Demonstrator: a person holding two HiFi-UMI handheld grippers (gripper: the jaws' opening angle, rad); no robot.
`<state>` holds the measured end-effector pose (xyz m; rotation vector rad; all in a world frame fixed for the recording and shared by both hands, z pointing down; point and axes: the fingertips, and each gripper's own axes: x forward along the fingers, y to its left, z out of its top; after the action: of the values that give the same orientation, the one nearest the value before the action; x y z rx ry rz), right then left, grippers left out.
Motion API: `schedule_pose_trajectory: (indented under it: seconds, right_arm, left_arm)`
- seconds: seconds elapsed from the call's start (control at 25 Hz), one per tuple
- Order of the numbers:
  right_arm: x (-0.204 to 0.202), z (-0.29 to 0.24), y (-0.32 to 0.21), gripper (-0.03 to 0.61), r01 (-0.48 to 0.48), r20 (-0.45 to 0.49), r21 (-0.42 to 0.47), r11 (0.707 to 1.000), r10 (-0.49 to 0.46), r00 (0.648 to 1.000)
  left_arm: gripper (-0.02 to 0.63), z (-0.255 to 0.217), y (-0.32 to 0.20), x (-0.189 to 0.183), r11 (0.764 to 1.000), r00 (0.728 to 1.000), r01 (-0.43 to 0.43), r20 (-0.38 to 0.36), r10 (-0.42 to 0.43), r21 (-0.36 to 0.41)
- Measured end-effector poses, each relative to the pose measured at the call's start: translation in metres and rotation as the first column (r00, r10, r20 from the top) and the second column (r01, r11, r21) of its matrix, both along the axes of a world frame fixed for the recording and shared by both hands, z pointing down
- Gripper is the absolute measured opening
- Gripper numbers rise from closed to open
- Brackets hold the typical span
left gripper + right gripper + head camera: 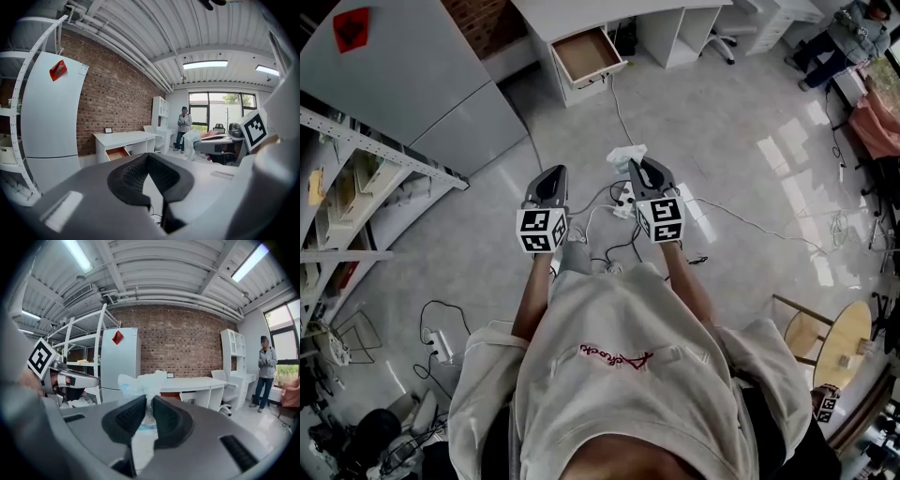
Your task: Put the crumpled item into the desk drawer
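The crumpled item (140, 382), a white wad of paper or plastic with some blue print, is pinched between the pads of my right gripper (148, 405). In the head view the crumpled item (626, 153) sticks out past the right gripper (635, 165), held at waist height over the floor. My left gripper (554, 173) is alongside at the left, shut and empty; its pads meet at the tips (147, 156). The desk drawer (587, 53) stands pulled open under the white desk (581, 14), well ahead of both grippers. The drawer (117, 153) also shows in the left gripper view.
Cables and a power strip (623, 200) lie on the floor below the grippers. A tall white cabinet (403, 75) and a shelf rack (342, 178) stand at the left. A person (266, 365) stands by the window. A round wooden table (830, 337) is at the right.
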<state>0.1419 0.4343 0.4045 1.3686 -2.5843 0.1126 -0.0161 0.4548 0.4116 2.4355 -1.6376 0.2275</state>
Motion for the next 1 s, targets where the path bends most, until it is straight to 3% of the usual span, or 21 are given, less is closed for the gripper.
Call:
schedule_pose_trajectory:
  seconds: [0.36,0.64,1.0]
  right_arm:
    - [-0.011,0.006,-0.045,0.055,-0.011,-0.017,0.001,1.000,0.011,1.000]
    - [-0.026,0.007,-0.122,0.055,-0.023,-0.039,0.005,1.000,0.024,0.999]
    - [-0.074,-0.006,-0.223,0.055,-0.029,-0.049,0.002,1.000,0.029,0.998]
  left_arm:
    - [0.009,0.008,-0.049,-0.011,1.000,1.000,-0.014,-0.015,0.014,0.000]
    - [0.009,0.010,-0.134,-0.018,0.999,0.998,-0.050,-0.034,0.050,0.010]
    - [0.009,-0.005,-0.239,-0.062,0.997,0.997,-0.071,-0.040,0.072,0.015]
